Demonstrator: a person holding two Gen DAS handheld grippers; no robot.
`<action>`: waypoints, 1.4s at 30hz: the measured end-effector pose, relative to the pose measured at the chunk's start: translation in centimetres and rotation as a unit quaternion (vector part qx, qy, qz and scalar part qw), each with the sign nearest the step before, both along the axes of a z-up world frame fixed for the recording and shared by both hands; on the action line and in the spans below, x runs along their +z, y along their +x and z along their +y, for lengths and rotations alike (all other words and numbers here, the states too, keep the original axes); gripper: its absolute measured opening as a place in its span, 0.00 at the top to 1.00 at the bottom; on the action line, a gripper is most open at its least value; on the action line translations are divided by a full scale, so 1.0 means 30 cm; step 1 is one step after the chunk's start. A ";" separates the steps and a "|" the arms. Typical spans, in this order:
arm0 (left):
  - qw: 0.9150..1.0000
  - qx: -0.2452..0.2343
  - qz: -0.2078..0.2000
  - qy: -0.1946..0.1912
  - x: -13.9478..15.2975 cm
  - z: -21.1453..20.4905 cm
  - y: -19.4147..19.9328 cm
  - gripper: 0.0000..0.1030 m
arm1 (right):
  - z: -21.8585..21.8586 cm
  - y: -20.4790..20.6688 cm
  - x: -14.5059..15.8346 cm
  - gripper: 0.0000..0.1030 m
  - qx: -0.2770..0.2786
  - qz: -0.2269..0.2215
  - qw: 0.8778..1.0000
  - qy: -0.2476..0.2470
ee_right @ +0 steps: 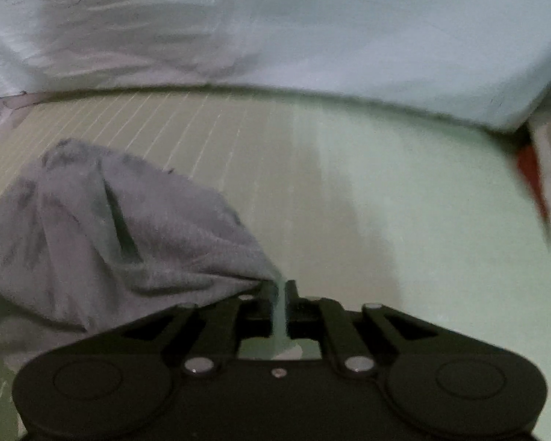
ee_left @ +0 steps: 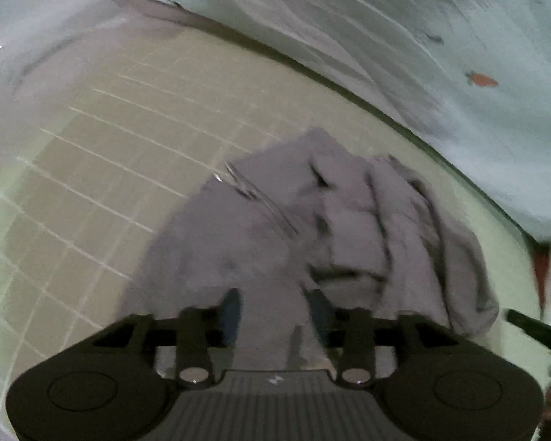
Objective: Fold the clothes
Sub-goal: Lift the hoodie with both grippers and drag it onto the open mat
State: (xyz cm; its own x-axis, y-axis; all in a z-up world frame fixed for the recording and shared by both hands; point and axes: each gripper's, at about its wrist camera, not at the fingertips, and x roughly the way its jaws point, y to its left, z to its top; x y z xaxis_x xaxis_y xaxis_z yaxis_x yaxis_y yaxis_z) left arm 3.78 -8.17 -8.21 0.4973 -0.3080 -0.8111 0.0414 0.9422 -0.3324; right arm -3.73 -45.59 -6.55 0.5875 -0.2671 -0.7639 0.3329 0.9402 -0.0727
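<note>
Between left gripper (ee_left: 273,312) fingers: grey garment (ee_left: 312,228).

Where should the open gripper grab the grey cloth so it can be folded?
Probably the near flat edge of the grey cloth, right ahead of the left gripper, coming in low from the near side. That part lies smooth and thin on the mat, so it fits between the open fingers. The right gripper already pinches the other corner.

A home bedroom.
A carrot-printed bedsheet (ee_right: 312,36) is draping beside a checked woven mat (ee_left: 103,169) that is covering the surface.
</note>
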 end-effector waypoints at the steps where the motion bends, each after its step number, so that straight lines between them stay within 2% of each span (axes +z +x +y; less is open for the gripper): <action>1: 1.000 0.014 0.000 0.003 0.000 0.000 0.000 0.45 | -0.006 -0.009 0.024 0.84 -0.007 -0.013 1.000 -0.005; 2: 1.000 0.027 0.004 0.007 -0.003 0.007 0.006 0.45 | -0.004 -0.019 0.040 0.69 -0.008 -0.027 1.000 0.008; 3: 0.999 0.036 0.008 0.013 -0.003 0.019 0.015 0.45 | 0.005 -0.029 0.050 0.63 -0.004 -0.043 0.999 0.032; 5: 0.998 0.050 0.015 0.025 -0.009 0.041 0.010 0.44 | 0.030 -0.038 0.060 0.60 0.013 -0.067 0.995 0.076; 6: 0.998 0.054 0.018 0.030 -0.013 0.049 0.009 0.43 | 0.051 -0.029 0.052 0.55 0.033 -0.070 0.993 0.092; 11: 0.997 0.058 0.034 0.047 -0.043 0.062 0.021 0.39 | 0.164 0.084 -0.011 0.34 0.116 -0.058 0.985 0.115; 12: 0.996 0.059 0.037 0.049 -0.051 0.063 0.021 0.39 | 0.175 0.108 -0.023 0.34 0.127 -0.051 0.984 0.114; 13: 0.996 0.061 0.041 0.052 -0.060 0.062 0.027 0.39 | 0.177 0.132 -0.035 0.36 0.135 -0.042 0.984 0.109; 14: 0.995 0.064 0.045 0.055 -0.071 0.061 0.040 0.39 | 0.179 0.157 -0.046 0.46 0.142 -0.033 0.984 0.104; 15: 0.995 0.069 0.047 0.055 -0.079 0.060 0.053 0.38 | 0.174 0.162 -0.047 0.75 0.150 -0.025 0.983 0.103; 16: 0.995 0.073 0.050 0.056 -0.086 0.060 0.066 0.37 | 0.164 0.154 -0.041 0.93 0.157 -0.020 0.982 0.104; 18: 0.994 0.082 0.052 0.055 -0.096 0.061 0.094 0.35 | 0.101 0.190 -0.024 0.96 0.153 -0.035 0.982 0.109; 22: 0.992 0.090 0.060 0.066 -0.115 0.042 0.164 0.35 | -0.147 0.382 0.093 0.97 0.088 -0.084 0.992 0.039; 24: 0.991 0.087 0.063 0.076 -0.123 0.026 0.196 0.35 | -0.280 0.465 0.180 0.97 0.027 -0.126 0.992 0.000; 26: 0.992 0.072 0.059 0.087 -0.124 0.006 0.208 0.35 | -0.406 0.520 0.267 0.96 -0.045 -0.176 0.983 -0.025; 28: 0.992 0.068 0.057 0.092 -0.125 -0.003 0.206 0.34 | -0.457 0.533 0.300 0.88 -0.090 -0.187 0.978 -0.028; 30: 0.992 0.068 0.061 0.088 -0.132 -0.004 0.199 0.33 | -0.429 0.510 0.290 0.47 -0.110 -0.178 0.977 -0.040; 31: 0.992 0.067 0.065 0.084 -0.138 -0.001 0.197 0.33 | -0.388 0.484 0.270 0.42 -0.109 -0.171 0.978 -0.048; 35: 0.992 0.062 0.065 0.085 -0.137 0.004 0.175 0.33 | -0.183 0.347 0.136 0.43 -0.061 -0.128 0.990 0.021; 38: 0.994 0.054 0.056 0.083 -0.118 0.013 0.155 0.31 | -0.032 0.250 0.051 0.43 -0.046 -0.094 0.992 0.074; 42: 0.994 0.041 0.041 0.088 -0.084 0.027 0.120 0.30 | 0.047 0.216 0.004 0.30 -0.048 -0.079 0.986 0.138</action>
State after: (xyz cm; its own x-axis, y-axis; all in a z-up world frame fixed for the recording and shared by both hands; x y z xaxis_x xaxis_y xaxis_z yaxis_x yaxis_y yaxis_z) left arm 7.37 -7.35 -10.73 0.4445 -0.1187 -0.8879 -0.0575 0.9854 -0.1605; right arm 2.75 -44.19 -6.42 0.6877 -0.1223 -0.7156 0.4074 0.8809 0.2410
